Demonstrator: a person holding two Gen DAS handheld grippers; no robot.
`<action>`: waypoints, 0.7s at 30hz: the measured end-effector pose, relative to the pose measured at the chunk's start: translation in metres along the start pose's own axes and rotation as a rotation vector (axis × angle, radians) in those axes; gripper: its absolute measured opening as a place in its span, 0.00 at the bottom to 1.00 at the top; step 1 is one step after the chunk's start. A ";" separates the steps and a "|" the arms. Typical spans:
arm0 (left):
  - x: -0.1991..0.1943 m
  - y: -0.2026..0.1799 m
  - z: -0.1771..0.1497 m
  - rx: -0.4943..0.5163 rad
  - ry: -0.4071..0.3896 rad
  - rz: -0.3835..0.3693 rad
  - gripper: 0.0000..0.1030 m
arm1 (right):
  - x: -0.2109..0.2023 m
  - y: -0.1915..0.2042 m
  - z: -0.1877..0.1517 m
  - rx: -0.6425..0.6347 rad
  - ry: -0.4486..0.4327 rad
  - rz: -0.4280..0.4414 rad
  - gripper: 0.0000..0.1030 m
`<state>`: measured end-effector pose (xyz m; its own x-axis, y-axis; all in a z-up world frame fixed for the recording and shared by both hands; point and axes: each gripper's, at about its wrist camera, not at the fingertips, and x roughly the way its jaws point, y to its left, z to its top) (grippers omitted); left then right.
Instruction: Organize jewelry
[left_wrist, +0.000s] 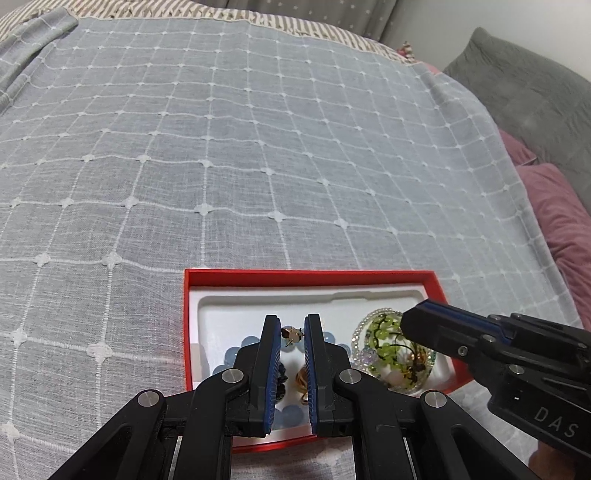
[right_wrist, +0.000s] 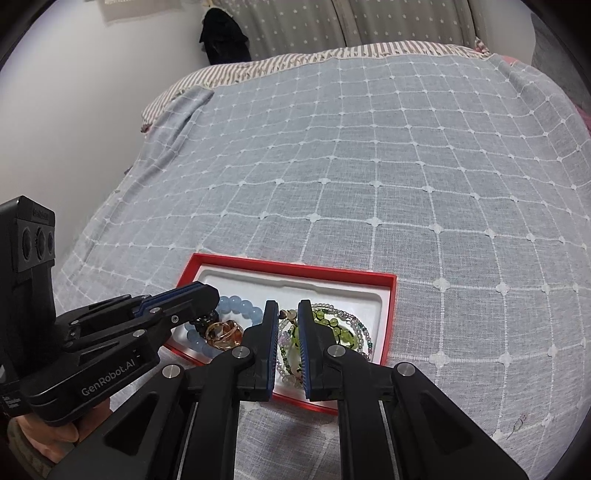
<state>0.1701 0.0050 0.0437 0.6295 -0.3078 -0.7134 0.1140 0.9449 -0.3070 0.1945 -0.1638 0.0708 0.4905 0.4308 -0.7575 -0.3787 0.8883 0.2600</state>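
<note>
Jewelry all in red box (right_wrist: 388, 317) on bed; bedspread (left_wrist: 258, 166) bare. Left gripper (left_wrist: 291, 332) fingers narrow, pinching earring (left_wrist: 291, 334). Right gripper (right_wrist: 288, 317) slightly open, empty, over green bead bracelet (right_wrist: 332, 328), 3 o'clock from blue bracelet (right_wrist: 236, 308). Nearly done.

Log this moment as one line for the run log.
left gripper: shut on earring, above red box | right gripper: slightly open, empty, over green bracelet | blue bracelet: in box

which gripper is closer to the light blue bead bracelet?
Left. The left gripper hangs right over the light blue bead bracelet, a small earring between its jaws. The right gripper is over the green bead bracelet beside it.
</note>
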 end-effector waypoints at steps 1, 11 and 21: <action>0.000 0.001 0.000 -0.001 -0.001 0.001 0.08 | -0.001 0.000 0.000 0.001 -0.001 -0.002 0.11; -0.003 0.007 0.001 -0.013 -0.021 -0.017 0.24 | 0.003 -0.005 -0.002 0.019 0.001 0.020 0.30; -0.020 0.002 0.000 0.003 -0.063 0.023 0.45 | -0.023 -0.007 -0.012 0.040 -0.031 -0.027 0.36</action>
<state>0.1578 0.0136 0.0574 0.6792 -0.2786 -0.6790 0.1014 0.9519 -0.2891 0.1761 -0.1814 0.0791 0.5247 0.4111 -0.7454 -0.3336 0.9049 0.2642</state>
